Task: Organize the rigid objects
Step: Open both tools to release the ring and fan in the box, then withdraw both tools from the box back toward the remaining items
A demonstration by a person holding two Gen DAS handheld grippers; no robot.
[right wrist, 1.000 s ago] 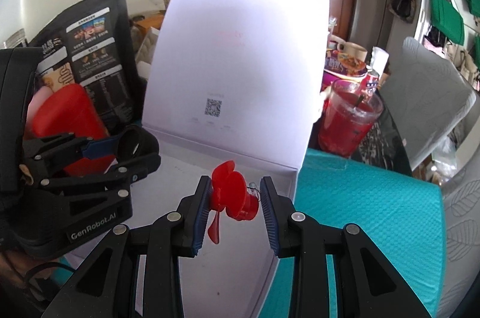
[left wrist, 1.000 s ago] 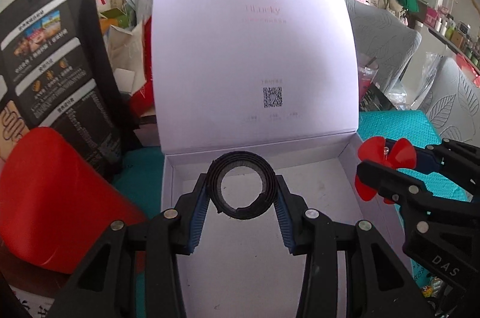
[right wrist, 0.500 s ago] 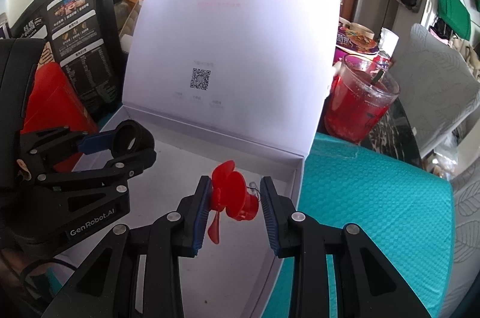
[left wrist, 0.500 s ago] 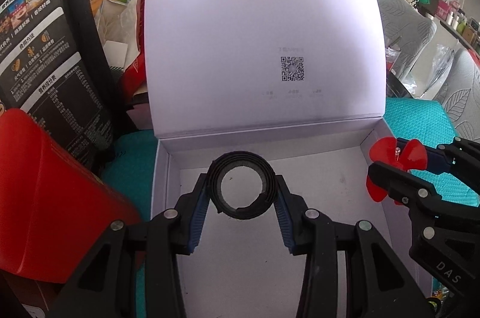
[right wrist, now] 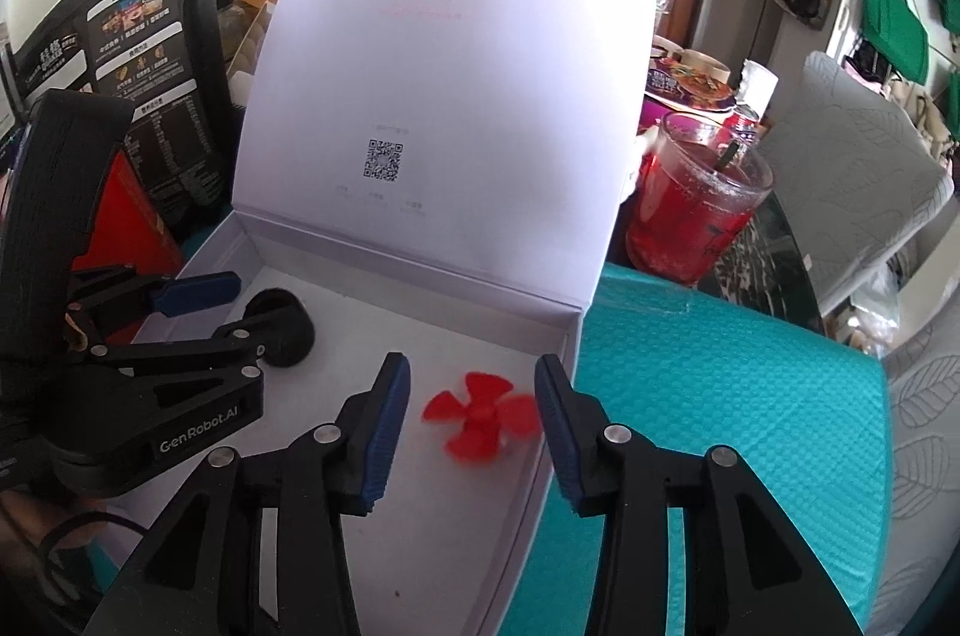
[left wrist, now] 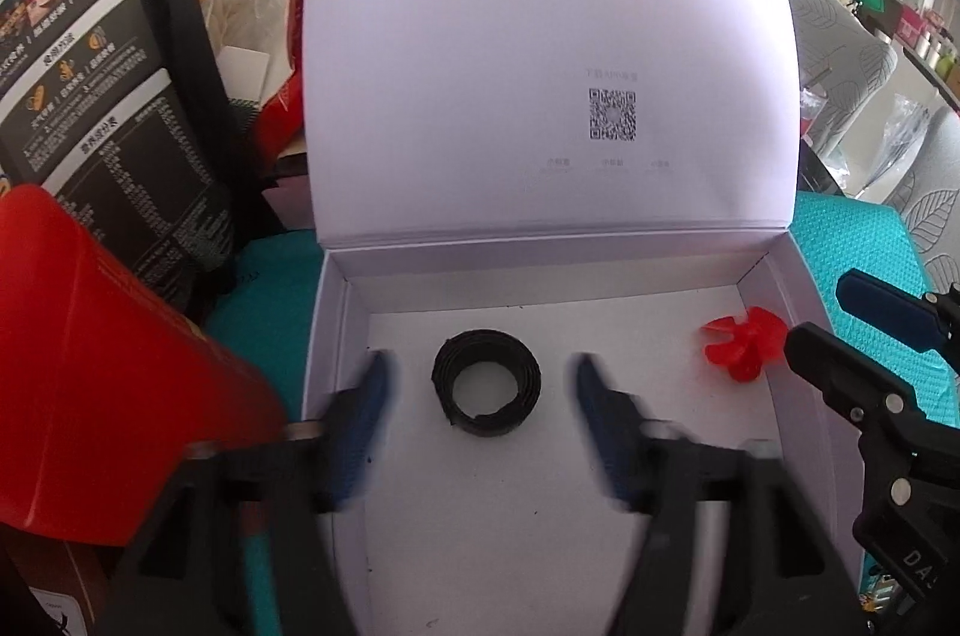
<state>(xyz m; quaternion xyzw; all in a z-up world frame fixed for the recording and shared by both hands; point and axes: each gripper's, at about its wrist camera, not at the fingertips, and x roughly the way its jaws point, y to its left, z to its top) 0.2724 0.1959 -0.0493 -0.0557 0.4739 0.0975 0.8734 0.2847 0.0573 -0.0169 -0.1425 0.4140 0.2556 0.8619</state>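
Both grippers, left gripper [left wrist: 480, 396] and right gripper [right wrist: 471, 426], now have jaws spread (a moment ago they pinched). Black ring [left wrist: 487, 382] lies near the white box [left wrist: 786, 276] left wall, red propeller [right wrist: 477, 414] by its right wall: both seem delivered.

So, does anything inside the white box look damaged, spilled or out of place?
Nothing stands out. The black ring and the red propeller both lie loose on the floor of the white box, apart from each other, each between open jaws. Only small dark specks mark the box floor.
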